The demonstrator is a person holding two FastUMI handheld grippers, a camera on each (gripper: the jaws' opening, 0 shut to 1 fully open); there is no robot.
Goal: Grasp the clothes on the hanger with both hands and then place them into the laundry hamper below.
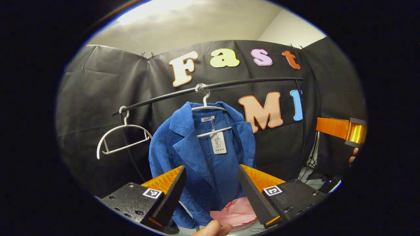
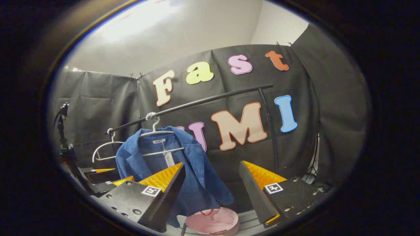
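Booth walled in black cloth under a pale ceiling, with a black rail (image 1: 229, 84) crossing it; on the rail hang a blue jacket (image 1: 203, 157) on a white hanger (image 1: 210, 109) and, to its left, an empty white hanger (image 1: 123, 137). Pink laundry hamper (image 2: 213, 221) sits below the jacket. Left claw (image 1: 211, 190) and right claw (image 2: 211, 186) both stand wide, holding nothing, short of the jacket.

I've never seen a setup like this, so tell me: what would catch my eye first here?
Probably the blue jacket, hanging on a white hanger from the black rail at the centre of the left gripper view. An empty white hanger dangles to its left. Below sits a round pink hamper, while both pairs of tongs, left and right, stand open before the jacket.
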